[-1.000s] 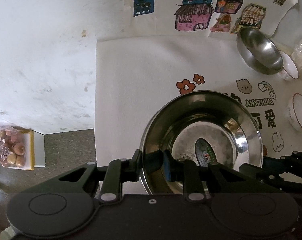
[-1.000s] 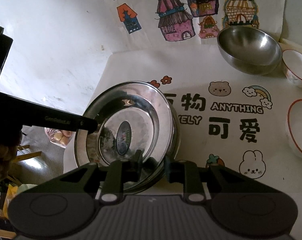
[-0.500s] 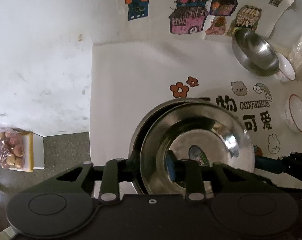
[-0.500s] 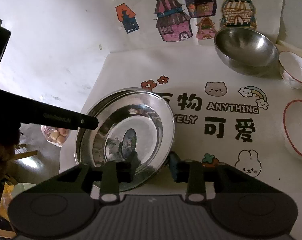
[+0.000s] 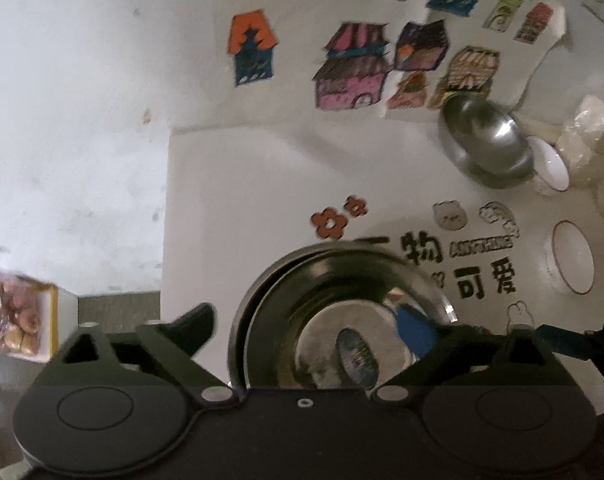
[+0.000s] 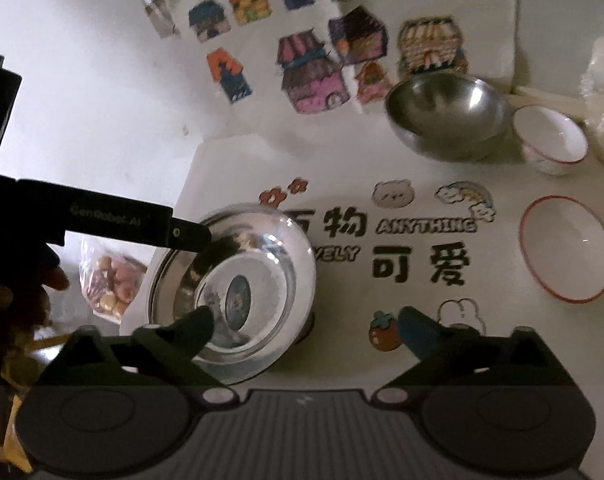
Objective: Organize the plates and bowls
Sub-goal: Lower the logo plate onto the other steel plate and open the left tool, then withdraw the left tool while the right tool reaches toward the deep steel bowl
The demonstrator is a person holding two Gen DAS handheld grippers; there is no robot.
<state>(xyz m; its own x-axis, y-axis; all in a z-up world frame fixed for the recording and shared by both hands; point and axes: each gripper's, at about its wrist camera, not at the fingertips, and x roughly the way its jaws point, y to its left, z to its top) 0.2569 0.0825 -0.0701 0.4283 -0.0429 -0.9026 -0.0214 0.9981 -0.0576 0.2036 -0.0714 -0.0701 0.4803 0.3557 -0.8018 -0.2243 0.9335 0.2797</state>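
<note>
Your left gripper points steeply down, its jaws just sprung wide with nothing pinched between them; your right gripper tilts down likewise, jaws just opened wide, pads pressing on nothing; your hand grips the left tool.

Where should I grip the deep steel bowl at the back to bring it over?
Pinch the steel bowl by its thin near rim, one finger inside and one outside. It sits upright and open, with the small white bowl close beside it, so avoid that side.
</note>
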